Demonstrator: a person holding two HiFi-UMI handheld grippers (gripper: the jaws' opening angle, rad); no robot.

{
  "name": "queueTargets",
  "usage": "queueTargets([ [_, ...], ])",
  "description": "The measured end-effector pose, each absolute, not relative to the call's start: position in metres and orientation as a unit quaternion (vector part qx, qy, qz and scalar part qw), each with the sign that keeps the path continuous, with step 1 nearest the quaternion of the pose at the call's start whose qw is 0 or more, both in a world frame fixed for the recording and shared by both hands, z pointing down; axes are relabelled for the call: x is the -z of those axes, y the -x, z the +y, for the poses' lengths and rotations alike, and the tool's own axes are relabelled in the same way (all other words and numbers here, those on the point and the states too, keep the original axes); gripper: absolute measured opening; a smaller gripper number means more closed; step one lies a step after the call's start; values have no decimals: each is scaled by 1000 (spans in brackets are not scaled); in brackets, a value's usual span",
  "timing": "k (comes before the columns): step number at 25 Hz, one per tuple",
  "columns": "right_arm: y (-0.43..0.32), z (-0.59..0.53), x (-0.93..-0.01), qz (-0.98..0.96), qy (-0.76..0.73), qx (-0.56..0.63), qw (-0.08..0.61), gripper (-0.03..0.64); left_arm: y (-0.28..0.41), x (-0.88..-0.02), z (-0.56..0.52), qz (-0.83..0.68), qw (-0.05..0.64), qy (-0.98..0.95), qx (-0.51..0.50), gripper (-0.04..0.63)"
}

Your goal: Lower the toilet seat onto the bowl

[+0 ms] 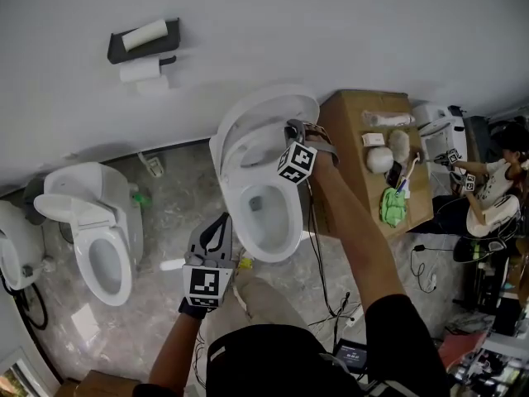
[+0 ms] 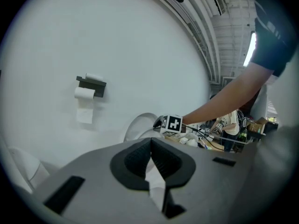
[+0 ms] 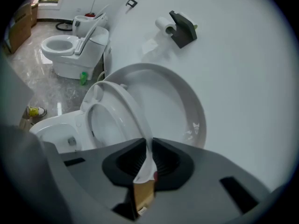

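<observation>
Head view: right gripper (image 1: 293,129) at the raised toilet seat (image 1: 235,151) above the bowl (image 1: 291,240); left gripper (image 1: 223,223) near the bowl's front.

Left gripper view: its 2 jaws pressed together, empty.

Right gripper view: jaws clenched on the seat's rim, just off the upright lid (image 3: 182,101).

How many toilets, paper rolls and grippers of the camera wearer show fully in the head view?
Toilets: 2 (middle toilet, left toilet)
Paper rolls: 2 (upper roll, lower roll)
Grippers: 2 (left gripper; right gripper, clamped on the seat)
Total: 6
A white fixture cut by the left edge is left out.
</observation>
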State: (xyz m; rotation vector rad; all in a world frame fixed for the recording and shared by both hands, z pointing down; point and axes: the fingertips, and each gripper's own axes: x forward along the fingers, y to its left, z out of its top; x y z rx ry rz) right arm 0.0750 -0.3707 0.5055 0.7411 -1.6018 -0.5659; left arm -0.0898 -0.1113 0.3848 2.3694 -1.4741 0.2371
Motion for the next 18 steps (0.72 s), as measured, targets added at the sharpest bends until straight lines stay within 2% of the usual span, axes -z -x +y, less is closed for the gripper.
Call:
queueTargets([
  [18, -77, -360, -503, -693, -325, 158, 624, 44, 106, -358, -107, -558, 154, -813, -59, 11],
])
